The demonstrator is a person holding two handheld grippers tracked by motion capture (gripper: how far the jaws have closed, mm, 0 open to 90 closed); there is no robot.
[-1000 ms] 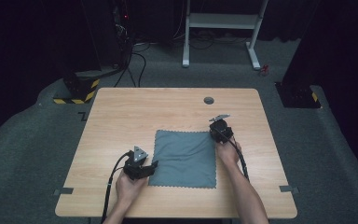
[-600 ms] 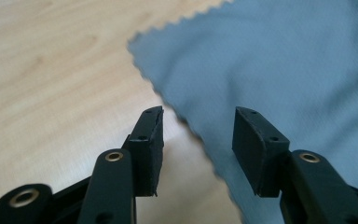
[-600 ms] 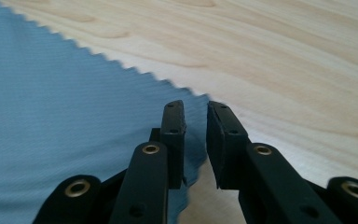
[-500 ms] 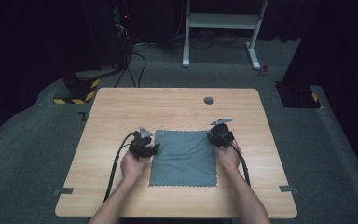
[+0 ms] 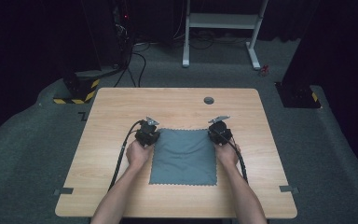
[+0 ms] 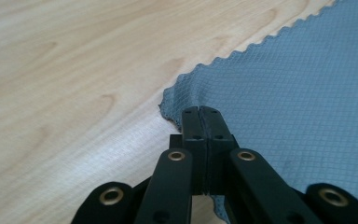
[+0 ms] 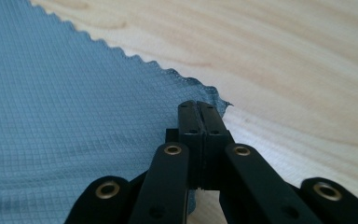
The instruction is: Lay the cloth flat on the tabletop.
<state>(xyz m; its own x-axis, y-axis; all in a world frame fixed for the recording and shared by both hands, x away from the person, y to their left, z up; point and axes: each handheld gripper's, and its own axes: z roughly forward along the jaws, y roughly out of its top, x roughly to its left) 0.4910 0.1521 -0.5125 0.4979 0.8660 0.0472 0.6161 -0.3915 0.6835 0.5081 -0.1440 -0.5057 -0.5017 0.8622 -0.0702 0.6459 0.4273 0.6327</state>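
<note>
Each tool point(image 5: 150, 131) point(image 5: 215, 129) pinches a far corner of the grey cloth point(image 5: 183, 156) on the wooden table point(image 5: 121, 107).

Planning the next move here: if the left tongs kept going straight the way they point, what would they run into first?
Likely nothing but bare table: the left tongs have just closed on the grey cloth at its corner, and light wood lies ahead. Depth is hard to judge.

floor: grey carpet point(image 5: 37, 154) | table point(image 5: 177, 100): light wood | white desk frame point(image 5: 221, 21) is seen behind | surroundings: dark, black curtains
</note>
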